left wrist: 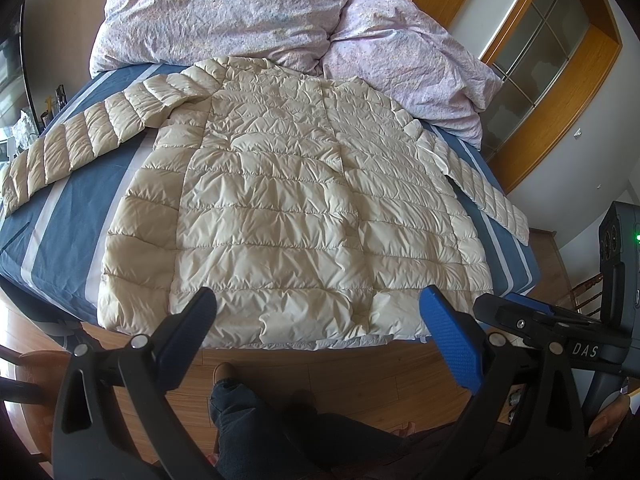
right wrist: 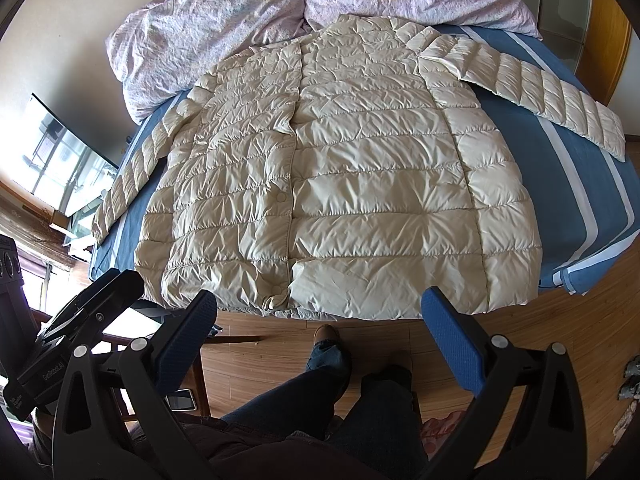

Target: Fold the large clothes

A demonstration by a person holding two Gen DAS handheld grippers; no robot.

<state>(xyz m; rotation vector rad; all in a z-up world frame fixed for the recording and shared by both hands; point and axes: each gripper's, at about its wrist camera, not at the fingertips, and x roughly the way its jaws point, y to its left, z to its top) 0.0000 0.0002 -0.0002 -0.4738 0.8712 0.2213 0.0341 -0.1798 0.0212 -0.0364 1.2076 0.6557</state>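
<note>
"DAS" on the right tool (left wrist: 586,349); "GenRobot.AI" on the left tool (right wrist: 52,374)

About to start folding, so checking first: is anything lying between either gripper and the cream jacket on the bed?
Nothing visible. The jacket lies flat on the bed with its hem at the near edge, and the open left gripper and right gripper face it.

We see a glossy, quilted cream puffer jacket (left wrist: 280,200) on matt blue striped cotton sheet (left wrist: 76,200), crinkled floral cloth duvet (left wrist: 224,12) far, polished wood floor (right wrist: 400,344) near, and textured blue plastic gripper pads (right wrist: 452,340).
</note>
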